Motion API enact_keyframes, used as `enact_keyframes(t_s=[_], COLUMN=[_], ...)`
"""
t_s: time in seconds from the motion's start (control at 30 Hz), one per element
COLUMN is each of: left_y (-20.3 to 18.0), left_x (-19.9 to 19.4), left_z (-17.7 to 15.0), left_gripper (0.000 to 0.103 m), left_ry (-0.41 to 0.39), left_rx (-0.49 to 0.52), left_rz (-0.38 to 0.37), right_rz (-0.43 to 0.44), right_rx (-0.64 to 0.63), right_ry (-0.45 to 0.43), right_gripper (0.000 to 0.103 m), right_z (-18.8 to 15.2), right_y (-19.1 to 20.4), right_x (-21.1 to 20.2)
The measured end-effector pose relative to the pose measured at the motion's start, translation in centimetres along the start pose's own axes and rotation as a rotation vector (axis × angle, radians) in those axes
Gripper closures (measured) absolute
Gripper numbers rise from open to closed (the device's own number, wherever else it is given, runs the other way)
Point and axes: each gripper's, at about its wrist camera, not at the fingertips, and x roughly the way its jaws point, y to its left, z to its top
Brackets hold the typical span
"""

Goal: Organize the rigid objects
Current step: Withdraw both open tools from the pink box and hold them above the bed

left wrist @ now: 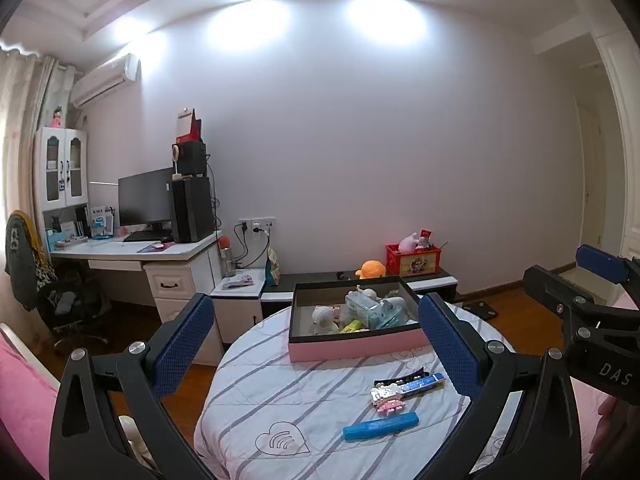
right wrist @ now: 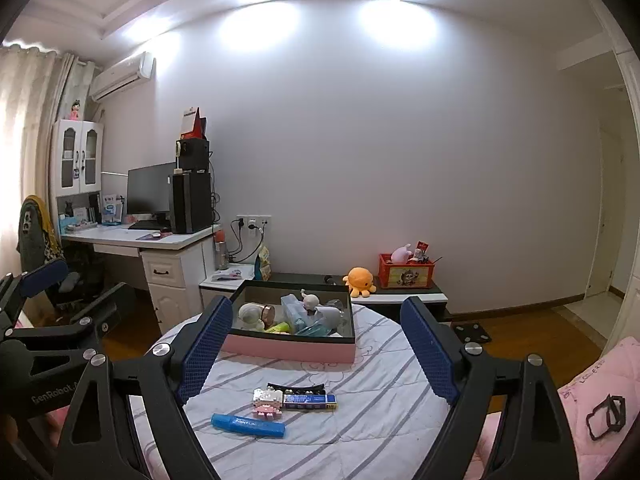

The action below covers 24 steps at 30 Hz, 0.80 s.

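A pink box with a dark inside stands on the round striped table and holds several small figures and packs. In front of it lie a blue marker, a pink-and-white block figure, a blue eraser pack and a black hair clip. My left gripper is open and empty above the table, short of the items. My right gripper is open and empty too. Each shows at the edge of the other's view.
A desk with a monitor and speakers stands at the back left, with a chair before it. A low cabinet along the wall carries an orange plush and a red toy crate. Pink bedding lies at the right.
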Motion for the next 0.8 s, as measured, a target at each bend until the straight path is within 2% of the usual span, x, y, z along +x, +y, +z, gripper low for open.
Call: enact_keyframes(t_s=[0.8], left_y=[-0.4], left_x=[-0.3], left_z=[0.0], left_gripper=[0.0], left_ry=[0.013], left_rx=[0.017], left_rz=[0.002], right_rz=[-0.007], right_rx=[0.003], right_ry=[0.002], right_gripper=[0.016], right_z=[0.0], right_y=[-0.4], right_x=[-1.0])
